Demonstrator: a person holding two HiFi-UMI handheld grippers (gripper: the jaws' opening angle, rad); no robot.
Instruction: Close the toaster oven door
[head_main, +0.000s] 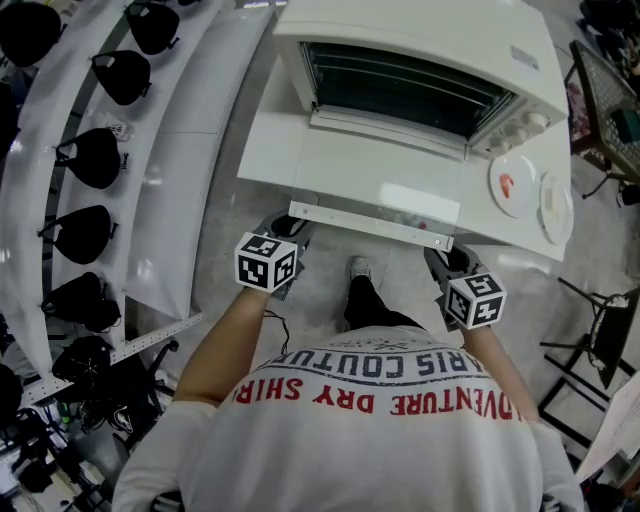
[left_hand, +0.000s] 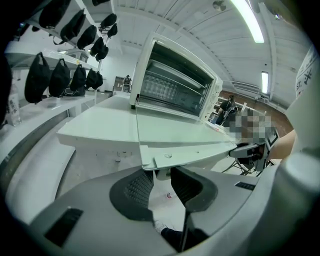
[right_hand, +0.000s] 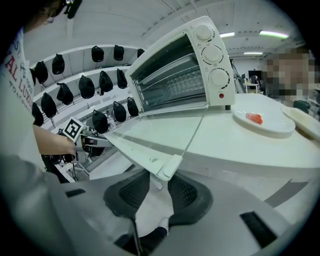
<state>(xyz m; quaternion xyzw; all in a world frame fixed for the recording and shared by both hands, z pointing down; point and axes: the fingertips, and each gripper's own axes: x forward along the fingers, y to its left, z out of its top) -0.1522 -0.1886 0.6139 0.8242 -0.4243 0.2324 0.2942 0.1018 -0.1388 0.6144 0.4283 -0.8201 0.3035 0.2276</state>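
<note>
The only print that reads is on the person's shirt (head_main: 370, 420). In the head view it shows upside down: red letters "DRY SHIR" and "VENTURE", with dark letters "COUTUR" above them. Each gripper carries a cube of black-and-white square markers. No brand can be made out on the toaster oven (head_main: 420, 60).

The oven stands on a white surface (head_main: 268, 150). Its glass door (head_main: 380, 165) is folded down flat, and the long white handle (head_main: 370, 226) lies along its front edge.

The head view alone shows both grippers together. The left gripper (head_main: 285, 230) is at the handle's left end and the right gripper (head_main: 450, 260) at its right end. A shoe (head_main: 359, 268) is on the floor between them.

The left gripper view looks up under the handle. The fingers (left_hand: 137, 190) stand narrow, and a white stub (left_hand: 161, 174) beneath the handle fills most of the gap. I cannot tell whether the pads press on it.

In the right gripper view the fingers (right_hand: 182, 192) are partly drawn in, with the handle's end just above them and open space between the pads. Only this view shows the faces of the three dials (right_hand: 212, 52), the small red lamp (right_hand: 221, 95) under them and the wire rack inside.

A plate (head_main: 525, 165) with a red piece (head_main: 507, 184) on it sits to the right of the oven. Black objects (head_main: 95, 155) line the curved white shelves (head_main: 175, 200) at the left.
</note>
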